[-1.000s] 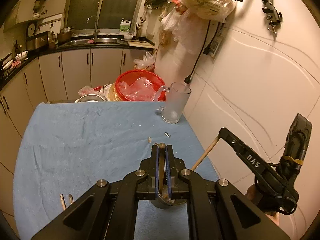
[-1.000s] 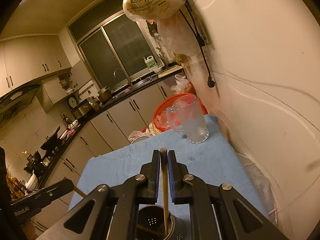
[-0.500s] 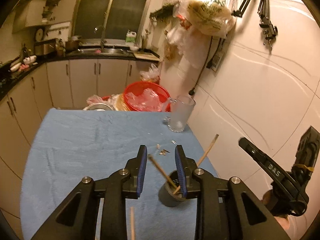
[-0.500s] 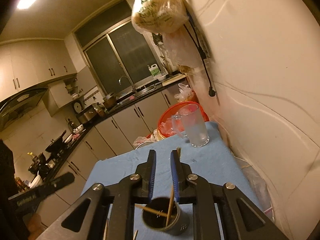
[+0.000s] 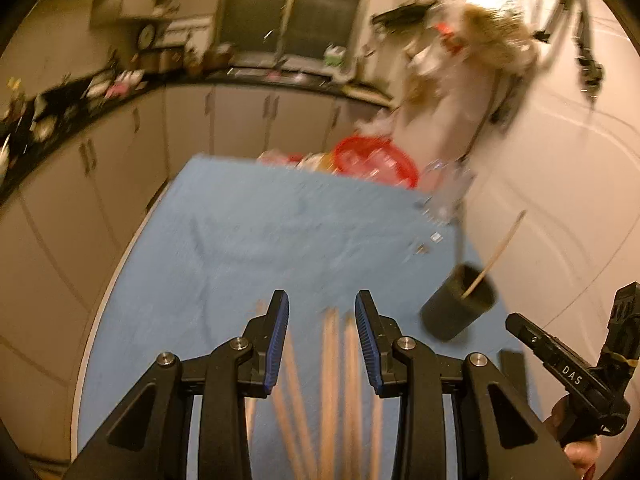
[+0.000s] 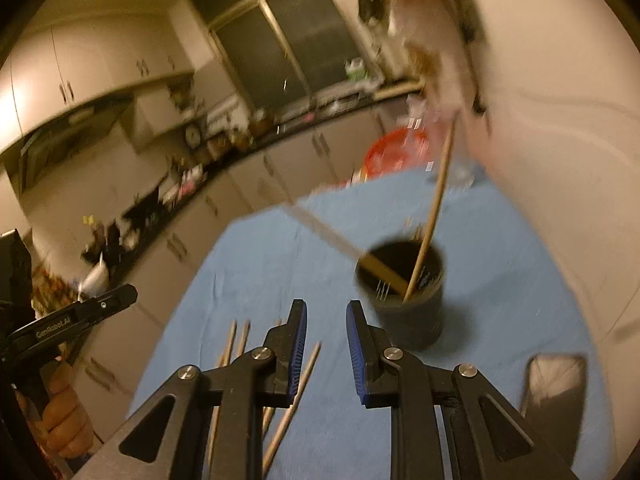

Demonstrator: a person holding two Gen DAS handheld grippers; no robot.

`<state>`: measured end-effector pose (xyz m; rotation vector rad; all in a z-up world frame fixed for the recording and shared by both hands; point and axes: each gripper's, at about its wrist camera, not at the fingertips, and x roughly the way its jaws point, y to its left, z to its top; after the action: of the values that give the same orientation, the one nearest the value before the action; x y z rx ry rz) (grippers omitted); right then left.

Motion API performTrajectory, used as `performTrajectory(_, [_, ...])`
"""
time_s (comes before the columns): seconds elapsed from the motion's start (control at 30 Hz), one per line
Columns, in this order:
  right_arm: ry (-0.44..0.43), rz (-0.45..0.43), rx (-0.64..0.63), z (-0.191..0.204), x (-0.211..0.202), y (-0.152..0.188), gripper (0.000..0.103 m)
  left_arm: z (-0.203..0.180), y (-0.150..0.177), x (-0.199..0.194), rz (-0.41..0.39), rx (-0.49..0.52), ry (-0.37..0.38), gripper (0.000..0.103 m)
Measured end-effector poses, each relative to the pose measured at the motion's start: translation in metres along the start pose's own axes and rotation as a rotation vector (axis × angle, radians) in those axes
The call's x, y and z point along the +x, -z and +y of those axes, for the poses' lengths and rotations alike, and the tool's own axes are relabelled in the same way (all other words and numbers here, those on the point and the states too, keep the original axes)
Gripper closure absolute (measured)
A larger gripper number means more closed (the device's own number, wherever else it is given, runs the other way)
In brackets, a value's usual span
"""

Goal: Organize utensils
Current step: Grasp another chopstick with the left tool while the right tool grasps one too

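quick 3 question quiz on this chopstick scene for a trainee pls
1. True or false: the left gripper is clamped on a chopstick.
2. How many chopsticks stand in the dark holder?
3. The loose chopsticks lie: A) on the blue cloth B) in the red basin C) in the glass mug.

Key
1. False: its jaws are opening, nothing pinched.
2. Two.
3. A.

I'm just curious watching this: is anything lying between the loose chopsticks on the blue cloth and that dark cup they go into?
Nothing visible does. The loose chopsticks lie on the blue cloth short of the dark cup, with only bare cloth between. The cup's mouth is open, with two chopsticks already leaning inside.
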<state>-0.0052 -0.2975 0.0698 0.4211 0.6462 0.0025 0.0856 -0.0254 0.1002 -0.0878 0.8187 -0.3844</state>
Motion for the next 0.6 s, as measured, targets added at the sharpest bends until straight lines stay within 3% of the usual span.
performTrajectory(0.23, [0.003, 0.132, 0.022, 0.002, 0.035, 0.033, 0.08, 0.044, 0.048, 0.053, 0.209, -0.032, -0.061, 0.068])
performTrajectory(0.6, [0.031, 0.15, 0.0, 0.003, 0.039, 0.035, 0.08, 0.033, 0.077, 0.103, 0.33, 0.083, -0.138, 0.068])
